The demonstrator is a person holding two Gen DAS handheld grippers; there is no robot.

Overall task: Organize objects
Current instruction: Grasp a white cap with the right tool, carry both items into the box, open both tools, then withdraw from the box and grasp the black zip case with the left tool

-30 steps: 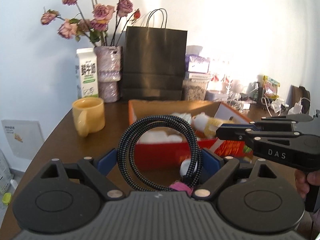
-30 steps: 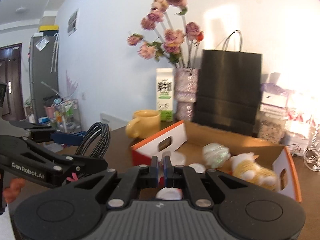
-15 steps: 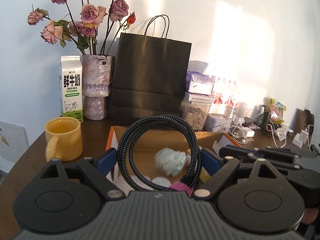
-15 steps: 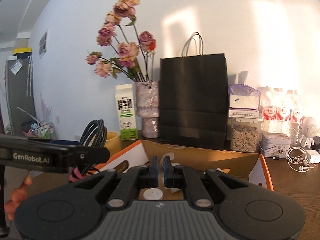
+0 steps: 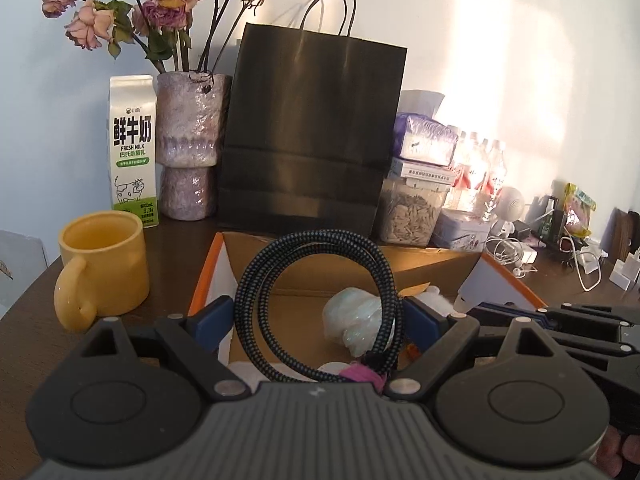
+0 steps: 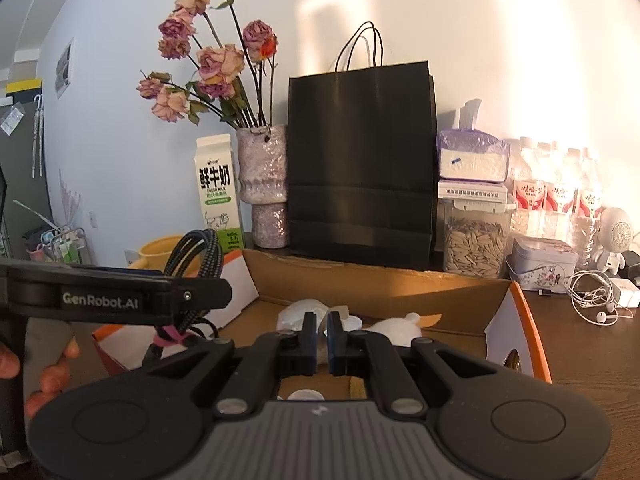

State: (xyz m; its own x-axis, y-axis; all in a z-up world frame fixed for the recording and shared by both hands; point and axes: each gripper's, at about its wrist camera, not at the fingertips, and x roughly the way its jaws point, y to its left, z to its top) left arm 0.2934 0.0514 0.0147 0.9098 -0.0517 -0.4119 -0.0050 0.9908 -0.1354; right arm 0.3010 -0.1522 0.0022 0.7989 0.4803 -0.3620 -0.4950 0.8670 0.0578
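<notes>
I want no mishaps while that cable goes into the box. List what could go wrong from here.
1. The left gripper holds the coiled cable only across its width; the springy loop could slip out or unwind when let go.
2. The box already holds a crumpled wrapper and a white plush toy; the coil may land on top instead of settling flat.
3. The yellow mug stands close beside the box, so a sideways swing could knock it.

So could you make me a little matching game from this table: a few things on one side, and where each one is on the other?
Things:
1. cable
2. mug
3. milk carton
4. bag

Places:
A. behind the box
B. beside the vase
C. in the left gripper
D. left of the box

Pairs: 1-C, 2-D, 3-B, 4-A
</notes>
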